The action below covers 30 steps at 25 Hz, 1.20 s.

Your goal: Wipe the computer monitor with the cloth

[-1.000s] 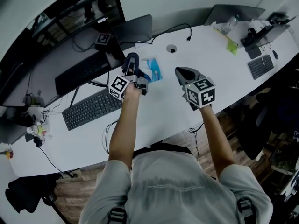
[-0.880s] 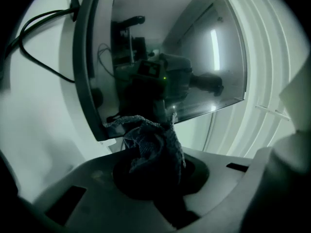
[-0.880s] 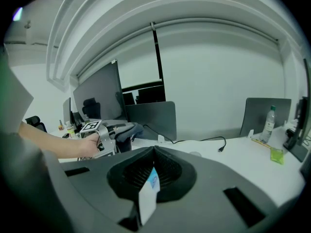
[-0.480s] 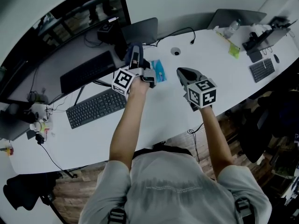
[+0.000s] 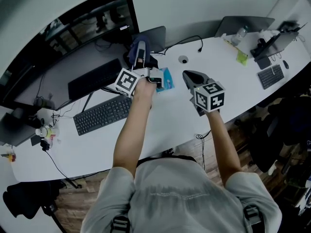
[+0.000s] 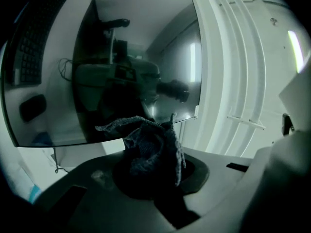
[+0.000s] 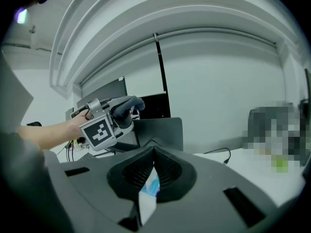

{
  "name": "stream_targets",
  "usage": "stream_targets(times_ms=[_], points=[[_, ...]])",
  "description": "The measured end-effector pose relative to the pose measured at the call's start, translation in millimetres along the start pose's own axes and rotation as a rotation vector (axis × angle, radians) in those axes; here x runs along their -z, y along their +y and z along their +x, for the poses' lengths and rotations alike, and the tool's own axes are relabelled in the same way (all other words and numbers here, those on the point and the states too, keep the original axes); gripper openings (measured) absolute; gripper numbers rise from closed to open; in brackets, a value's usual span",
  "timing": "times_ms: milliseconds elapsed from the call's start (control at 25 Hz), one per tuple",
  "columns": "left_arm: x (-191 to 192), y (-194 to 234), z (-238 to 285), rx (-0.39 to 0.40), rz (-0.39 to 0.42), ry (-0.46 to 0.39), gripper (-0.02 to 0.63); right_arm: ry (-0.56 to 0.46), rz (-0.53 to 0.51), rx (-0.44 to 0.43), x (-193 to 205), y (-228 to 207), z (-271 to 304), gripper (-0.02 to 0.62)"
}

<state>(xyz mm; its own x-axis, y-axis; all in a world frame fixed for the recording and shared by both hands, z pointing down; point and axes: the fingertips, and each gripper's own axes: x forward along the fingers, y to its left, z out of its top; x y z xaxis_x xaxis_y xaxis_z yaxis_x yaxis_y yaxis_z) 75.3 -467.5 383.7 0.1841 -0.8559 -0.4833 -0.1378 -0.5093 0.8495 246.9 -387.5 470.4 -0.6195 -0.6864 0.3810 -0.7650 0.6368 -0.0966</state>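
Observation:
The big dark curved monitor (image 5: 63, 33) stands at the desk's far left, and its screen (image 6: 121, 57) fills the left gripper view close ahead. A crumpled dark blue-grey cloth (image 6: 150, 147) sticks up between the closed jaws of my left gripper (image 6: 158, 176). In the head view the left gripper (image 5: 140, 53) holds the cloth (image 5: 140, 41) up by the monitor's right edge. The right gripper view shows that cloth (image 7: 127, 103) raised beside a dark screen. My right gripper (image 5: 190, 76) hangs over the white desk, shut and holding nothing (image 7: 150, 178).
A blue-and-white packet (image 5: 165, 76) lies on the desk (image 5: 160, 125) between the grippers. A black keyboard (image 5: 102, 114) lies left of my arm. A grey screen back (image 5: 153, 35), a cable (image 5: 187, 37), a laptop (image 5: 243, 19) and a small keyboard (image 5: 271, 75) lie farther back and right.
My left gripper has moved up and away from me with the cloth, closer to the monitor's right edge. The right gripper has stayed about where it was.

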Motion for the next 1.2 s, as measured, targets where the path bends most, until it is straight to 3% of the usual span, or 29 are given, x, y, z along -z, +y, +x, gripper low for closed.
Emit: stream_targets(times_ms=[440, 680, 920, 1000, 1120, 1200], points=[[-19, -72, 25, 0.117, 0.000, 0.004, 0.051, -0.068, -0.087, 0.043, -49, 28, -18, 0.002], [-28, -92, 28, 0.153, -0.051, 0.008, 0.051, -0.102, -0.064, 0.077, -62, 34, -24, 0.002], [-33, -113, 20, 0.203, -0.034, 0.069, 0.051, -0.117, -0.070, 0.090, -73, 45, -25, 0.002], [-30, -121, 16, 0.206, 0.065, 0.158, 0.051, -0.129, -0.077, 0.088, -80, 51, -23, 0.002], [-20, -130, 3, 0.175, 0.477, 0.403, 0.051, -0.151, -0.102, 0.069, -91, 63, -19, 0.002], [-27, -138, -9, 0.177, 0.682, 0.486, 0.051, -0.157, -0.132, 0.059, -97, 70, -14, 0.002]])
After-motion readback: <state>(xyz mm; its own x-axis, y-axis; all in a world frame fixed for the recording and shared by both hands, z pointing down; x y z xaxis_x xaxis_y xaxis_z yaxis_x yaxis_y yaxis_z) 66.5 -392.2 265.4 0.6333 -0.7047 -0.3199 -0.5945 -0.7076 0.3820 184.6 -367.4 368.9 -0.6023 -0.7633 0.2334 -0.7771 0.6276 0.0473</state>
